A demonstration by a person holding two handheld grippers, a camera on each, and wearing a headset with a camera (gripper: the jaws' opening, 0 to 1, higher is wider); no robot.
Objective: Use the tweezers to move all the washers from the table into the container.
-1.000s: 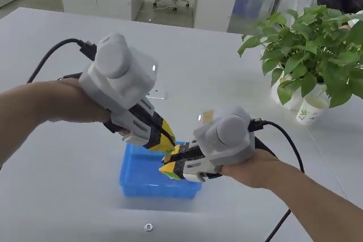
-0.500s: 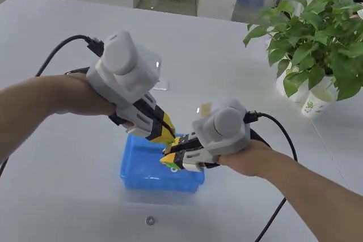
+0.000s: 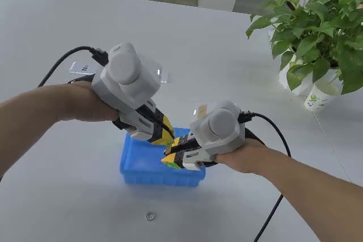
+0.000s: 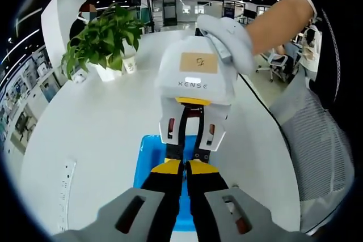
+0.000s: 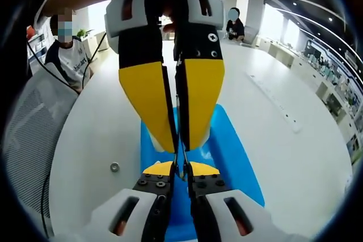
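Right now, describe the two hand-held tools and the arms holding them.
The left tool and the right tool each have a bulky light-grey housing with a rounded knob on top, black jaw arms and yellow tips. A black cable trails from each. The right tool's front carries a tan label and the word XENSE. Both forearms are bare, no sleeves showing.

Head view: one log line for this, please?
left tool, right tool: tip to tip over blue plastic container | thin metal tweezers: pinched between both | small metal washer: on white table
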